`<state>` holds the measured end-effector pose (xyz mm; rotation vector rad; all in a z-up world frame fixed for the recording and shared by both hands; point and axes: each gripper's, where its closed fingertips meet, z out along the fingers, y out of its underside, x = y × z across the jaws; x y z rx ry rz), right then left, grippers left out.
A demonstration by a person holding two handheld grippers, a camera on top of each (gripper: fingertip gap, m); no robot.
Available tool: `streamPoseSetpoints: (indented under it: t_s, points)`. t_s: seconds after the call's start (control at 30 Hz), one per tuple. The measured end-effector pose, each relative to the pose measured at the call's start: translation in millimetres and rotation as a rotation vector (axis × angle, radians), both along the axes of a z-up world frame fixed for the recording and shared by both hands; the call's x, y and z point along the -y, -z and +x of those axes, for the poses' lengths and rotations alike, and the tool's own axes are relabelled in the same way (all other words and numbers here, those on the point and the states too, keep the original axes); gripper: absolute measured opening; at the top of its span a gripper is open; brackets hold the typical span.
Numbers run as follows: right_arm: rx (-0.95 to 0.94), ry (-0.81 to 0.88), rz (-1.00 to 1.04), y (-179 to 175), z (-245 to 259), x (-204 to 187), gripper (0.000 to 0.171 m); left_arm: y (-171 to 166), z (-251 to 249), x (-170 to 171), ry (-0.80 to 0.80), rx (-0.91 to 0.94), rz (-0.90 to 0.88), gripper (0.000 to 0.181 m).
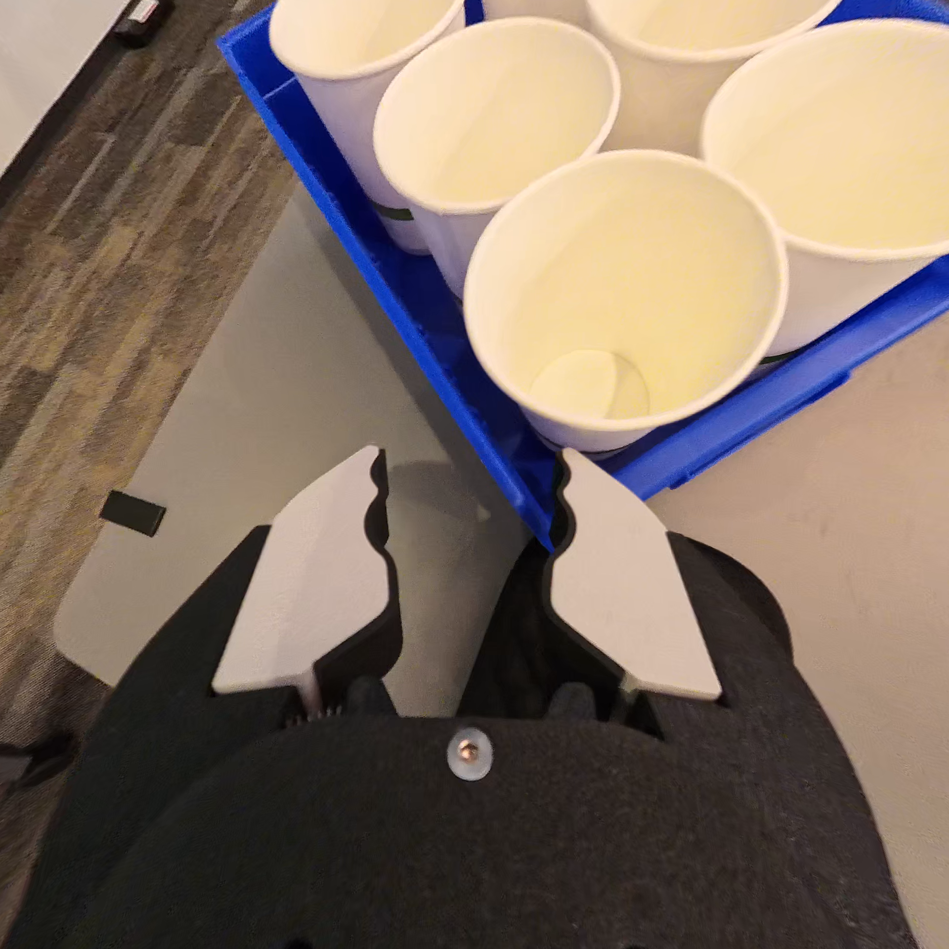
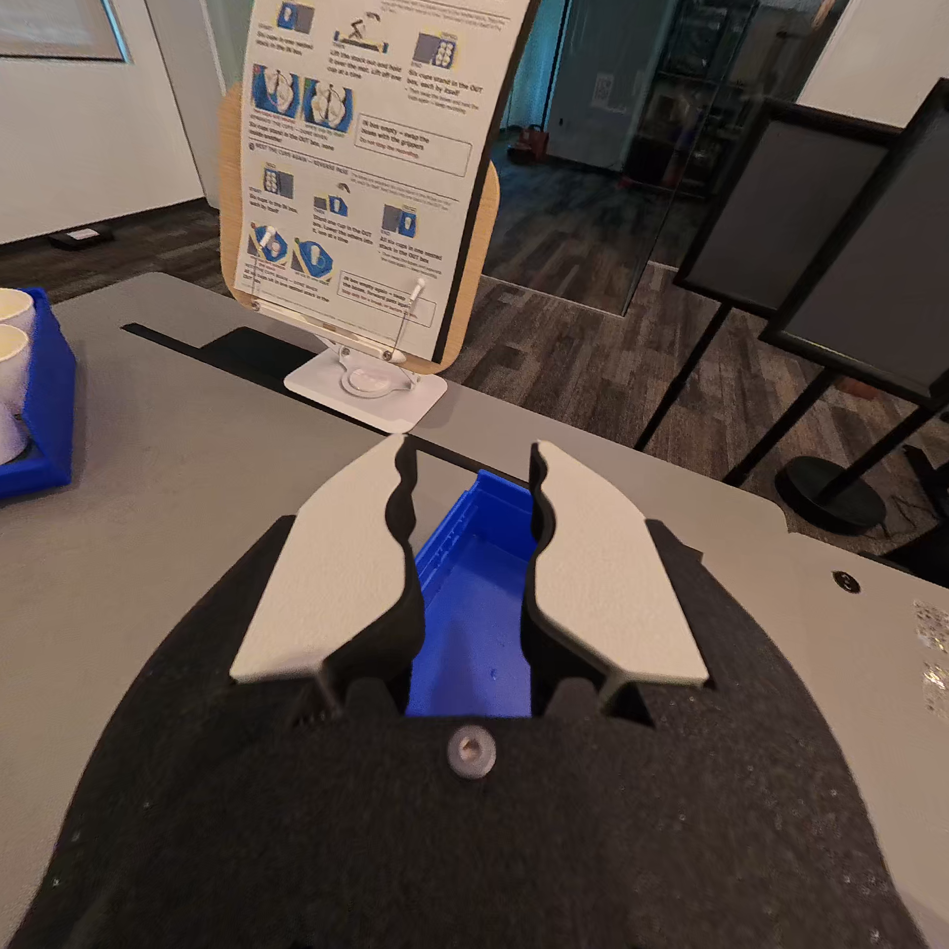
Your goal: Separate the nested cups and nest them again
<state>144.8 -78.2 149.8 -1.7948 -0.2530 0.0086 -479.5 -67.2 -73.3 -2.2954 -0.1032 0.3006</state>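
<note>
A grey table (image 2: pixel 179 488) fills most of the room's near side, with patterned carpet (image 1: pixel 102 231) beyond its edge. On the table's left stands a blue bin (image 1: pixel 462 390) packed with white paper cups (image 1: pixel 624 298), each upright and standing by itself, rims close together; at least five show. To the right lies a second blue bin (image 2: pixel 472 616), with nothing visible in the part of it that shows. At the table's far edge a white stand (image 2: pixel 364 382) props up a printed instruction sheet (image 2: pixel 369 154).

The left gripper (image 1: pixel 471 475) hovers at the near corner of the cup-filled bin, its jaws spread apart with nothing between them. The right gripper (image 2: pixel 470 457) hangs above the second bin, jaws likewise parted and holding nothing.
</note>
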Motion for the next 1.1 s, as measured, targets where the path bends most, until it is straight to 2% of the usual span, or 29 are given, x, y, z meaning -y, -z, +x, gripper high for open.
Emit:
streamPoseSetpoints:
  t_s: [0.17, 0.33, 0.47, 0.73, 1.1]
  points:
    - [-0.018, -0.020, 0.026, -1.3, 2.0, 2.6, 0.038, 4.3, -5.1, -5.8, -0.040, -0.015, -0.011, 0.052]
    - [-0.034, -0.004, 0.000, 7.5, 16.2, 4.8, 0.037, 16.0, -14.0, -12.7, -0.078, 0.014, -0.032, 0.017]
    - [-0.043, -0.002, -0.019, 12.7, 24.3, 5.5, 0.036, 17.7, -23.4, -21.3, -0.067, 0.083, 0.020, 0.010]
    - [-0.065, -0.038, -0.028, 16.1, 25.3, 2.2, 0.035, 16.7, -27.8, -43.6, 0.146, 0.103, 0.036, 0.011]
    - [-0.044, -0.058, -0.049, 21.3, 21.1, 0.5, 0.034, 18.0, -6.0, -89.4, 0.599, 0.062, -0.058, 0.009]
